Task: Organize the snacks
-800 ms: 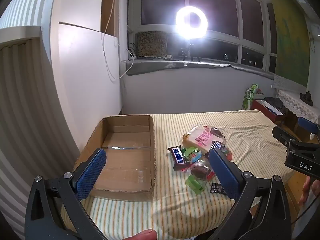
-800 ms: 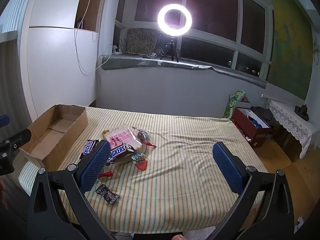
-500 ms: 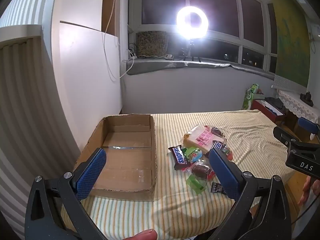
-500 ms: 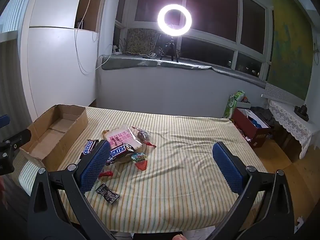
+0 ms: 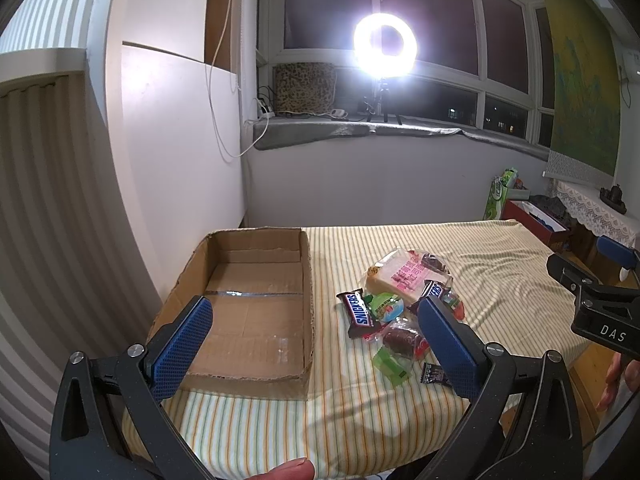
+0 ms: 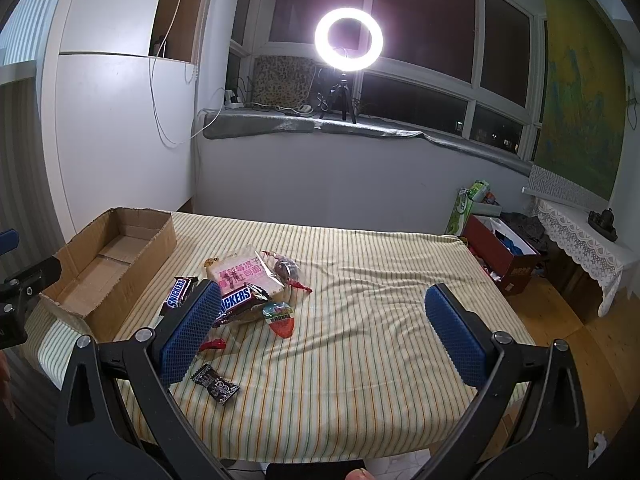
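Crinkled wrappers make a loose heap of snacks on the striped sheet, near its left half and just right of the cardboard box. In the heap lie a pink-labelled bread pack, two Snickers bars, one partly under the bread, a green-and-red egg-shaped sweet and a clear-wrapped brown cake. A small black candy lies apart, nearer the front edge. The box sits open with nothing in it, along the sheet's left edge. The left gripper hangs above the box's front right corner, jaws spread wide and holding nothing. The right gripper hovers over bare sheet, equally spread, its left pad in front of the heap. A ring light glows on the windowsill.
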The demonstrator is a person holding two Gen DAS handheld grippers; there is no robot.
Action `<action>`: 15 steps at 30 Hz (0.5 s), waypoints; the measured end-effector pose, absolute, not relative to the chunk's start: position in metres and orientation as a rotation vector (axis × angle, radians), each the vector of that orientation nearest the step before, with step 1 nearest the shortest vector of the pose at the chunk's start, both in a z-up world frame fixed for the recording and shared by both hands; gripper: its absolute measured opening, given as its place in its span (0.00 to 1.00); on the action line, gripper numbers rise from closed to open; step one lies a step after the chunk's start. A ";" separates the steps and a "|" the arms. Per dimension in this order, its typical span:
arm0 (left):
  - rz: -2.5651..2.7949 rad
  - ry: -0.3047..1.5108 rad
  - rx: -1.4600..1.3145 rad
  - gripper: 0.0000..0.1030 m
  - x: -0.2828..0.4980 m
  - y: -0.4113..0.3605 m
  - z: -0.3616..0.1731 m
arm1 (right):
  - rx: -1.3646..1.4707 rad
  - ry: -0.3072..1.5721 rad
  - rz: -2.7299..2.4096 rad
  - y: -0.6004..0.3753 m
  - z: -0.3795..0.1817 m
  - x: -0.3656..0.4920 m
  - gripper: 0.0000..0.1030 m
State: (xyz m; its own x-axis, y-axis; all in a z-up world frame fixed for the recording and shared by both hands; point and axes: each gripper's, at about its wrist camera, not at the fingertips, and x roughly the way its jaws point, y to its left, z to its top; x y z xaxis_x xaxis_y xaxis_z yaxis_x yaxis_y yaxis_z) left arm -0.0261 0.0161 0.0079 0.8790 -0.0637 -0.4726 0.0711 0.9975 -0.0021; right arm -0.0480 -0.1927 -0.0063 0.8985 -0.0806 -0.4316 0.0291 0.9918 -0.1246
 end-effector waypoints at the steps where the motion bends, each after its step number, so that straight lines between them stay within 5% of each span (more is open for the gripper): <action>1: -0.070 0.493 0.015 0.99 -0.026 0.016 0.008 | -0.117 0.451 -0.058 -0.193 -0.006 -0.048 1.00; 15: -0.071 0.490 0.012 0.99 -0.028 0.016 0.007 | -0.114 0.453 -0.057 -0.193 -0.006 -0.049 1.00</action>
